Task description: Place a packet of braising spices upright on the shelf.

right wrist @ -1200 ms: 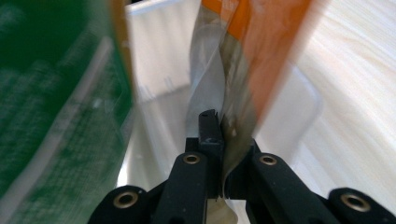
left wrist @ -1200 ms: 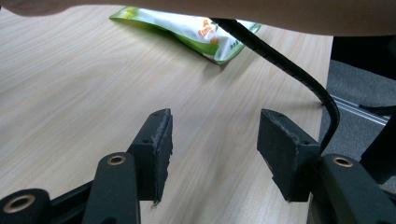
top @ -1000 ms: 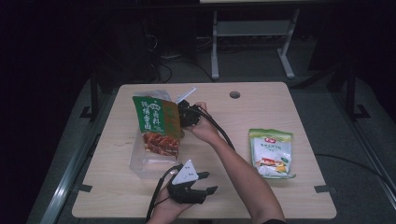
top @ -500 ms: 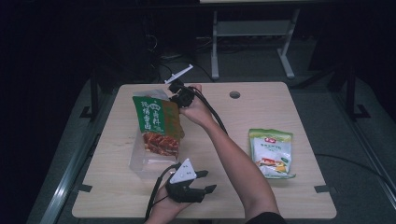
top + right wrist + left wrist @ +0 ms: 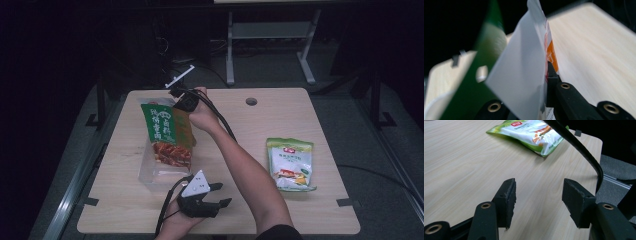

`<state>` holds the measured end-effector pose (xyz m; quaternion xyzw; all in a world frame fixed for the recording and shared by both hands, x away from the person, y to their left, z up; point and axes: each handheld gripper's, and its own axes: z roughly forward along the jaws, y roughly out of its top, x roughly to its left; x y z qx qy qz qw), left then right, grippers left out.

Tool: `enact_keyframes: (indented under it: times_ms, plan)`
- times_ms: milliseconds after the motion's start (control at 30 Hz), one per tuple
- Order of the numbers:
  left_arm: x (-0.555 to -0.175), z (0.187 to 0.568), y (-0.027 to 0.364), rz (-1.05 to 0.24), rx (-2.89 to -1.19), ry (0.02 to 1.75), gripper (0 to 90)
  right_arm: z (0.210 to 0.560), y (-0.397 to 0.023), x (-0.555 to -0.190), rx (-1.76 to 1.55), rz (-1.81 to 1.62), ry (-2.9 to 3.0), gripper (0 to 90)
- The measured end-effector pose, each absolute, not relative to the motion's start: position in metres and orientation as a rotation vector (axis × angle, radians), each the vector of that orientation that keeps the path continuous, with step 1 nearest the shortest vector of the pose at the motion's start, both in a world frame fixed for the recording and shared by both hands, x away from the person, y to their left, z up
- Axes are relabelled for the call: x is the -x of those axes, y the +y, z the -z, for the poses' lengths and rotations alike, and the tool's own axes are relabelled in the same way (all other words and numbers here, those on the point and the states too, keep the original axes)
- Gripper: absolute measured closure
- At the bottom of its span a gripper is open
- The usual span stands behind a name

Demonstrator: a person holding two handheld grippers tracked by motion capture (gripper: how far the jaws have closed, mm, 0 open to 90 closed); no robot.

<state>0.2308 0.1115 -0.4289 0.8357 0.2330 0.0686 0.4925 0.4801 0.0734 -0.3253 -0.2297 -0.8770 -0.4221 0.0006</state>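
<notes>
Right now my right gripper (image 5: pixel 186 103) is clamped on the top edge of the green pouch (image 5: pixel 167 134); in the right gripper view the jaws are pinched flat on a pale sheet of packaging (image 5: pixel 524 75), with the green face just to their left. From that grip the pouch hangs down and stands in the clear bin (image 5: pixel 150 172) below the jaws, tilted a little, its lower end inside the bin's walls. I judge the step in hand to be seating the pouch in the bin, nearly done but not released.

My left gripper (image 5: pixel 205 202) rests low on the table (image 5: pixel 320 110) near me, jaws spread wide with nothing between them. Ahead of those jaws, well apart, lies the white pouch (image 5: pixel 531 132), flat on the wood.

Next I would lower the right hand until the green pouch bears on the bin floor, then ease the jaws apart without dragging the top edge sideways, since the pouch could tip over the wall. After that the white pouch looks like the next pick.
</notes>
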Motion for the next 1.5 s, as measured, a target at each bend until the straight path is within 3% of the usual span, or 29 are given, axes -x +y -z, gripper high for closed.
enact_keyframes:
  times_ms: [167, 267, 467, 600, 700, 933, 1500]
  plan:
    - [-0.231, 0.429, 0.111, -0.165, -2.034, 0.559, 43.8, 0.325, 0.056, -0.469, 0.643, 1.665, -2.631, 90.0]
    - [-0.231, 0.429, 0.111, -0.16, -2.035, 0.557, 43.8, 0.341, 0.05, -0.466, 0.644, 1.815, -2.528, 90.0]
    - [-0.229, 0.428, 0.111, -0.16, -2.038, 0.552, 43.6, 0.391, 0.048, -0.467, 0.7, 1.721, -2.516, 89.7]
    - [-0.23, 0.428, 0.112, -0.162, -2.031, 0.557, 43.6, 0.395, 0.044, -0.469, 0.674, 1.698, -2.459, 88.4]
    - [-0.23, 0.428, 0.112, -0.166, -2.034, 0.558, 43.3, 0.388, 0.042, -0.468, 0.681, 1.651, -2.514, 70.7]
    - [-0.231, 0.429, 0.111, -0.175, -2.038, 0.562, 41.8, 0.368, 0.008, -0.463, 0.723, 1.639, -2.515, 56.4]
    - [-0.237, 0.43, 0.112, -0.201, -2.059, 0.575, 37.2, 0.367, -0.08, -0.427, 0.848, 1.556, -2.521, 48.2]
